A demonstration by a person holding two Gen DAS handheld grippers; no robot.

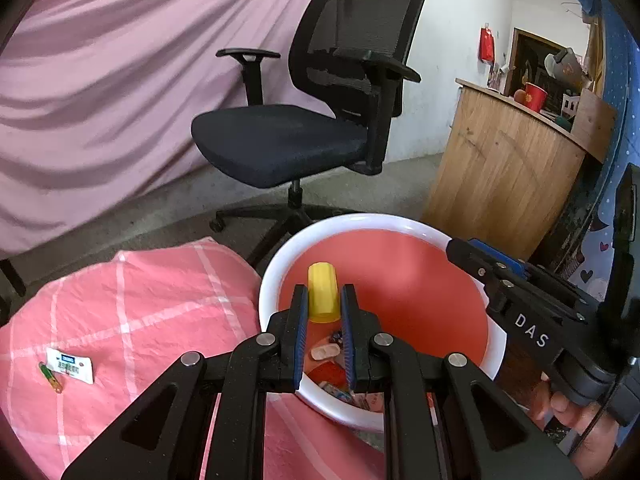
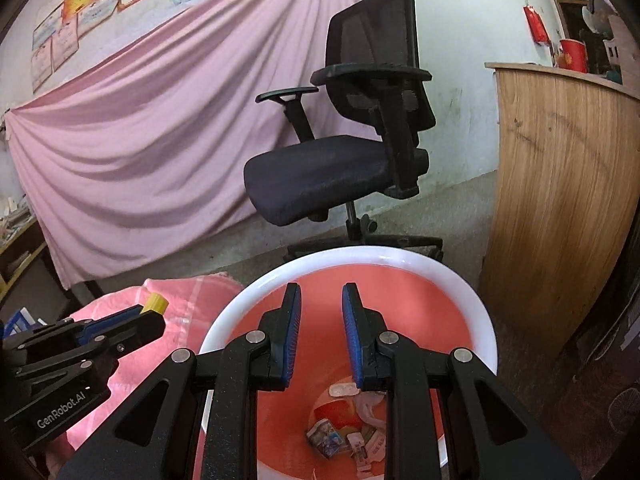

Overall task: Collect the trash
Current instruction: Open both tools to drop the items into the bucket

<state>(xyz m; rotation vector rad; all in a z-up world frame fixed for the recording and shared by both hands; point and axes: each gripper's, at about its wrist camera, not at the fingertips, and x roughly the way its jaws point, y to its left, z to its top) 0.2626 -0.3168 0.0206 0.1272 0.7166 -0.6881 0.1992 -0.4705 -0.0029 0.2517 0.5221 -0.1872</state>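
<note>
My left gripper is shut on a yellow plastic cap and holds it over the red trash bin with a white rim. The cap also shows in the right wrist view, at the left gripper's tip. My right gripper is open and empty above the bin. Several wrappers and scraps lie at the bin's bottom. A white label packet and a small green and orange item lie on the pink checked cloth, left of the bin.
A black office chair stands behind the bin on the grey floor. A wooden counter with a red cup stands at the right. A pink sheet hangs behind.
</note>
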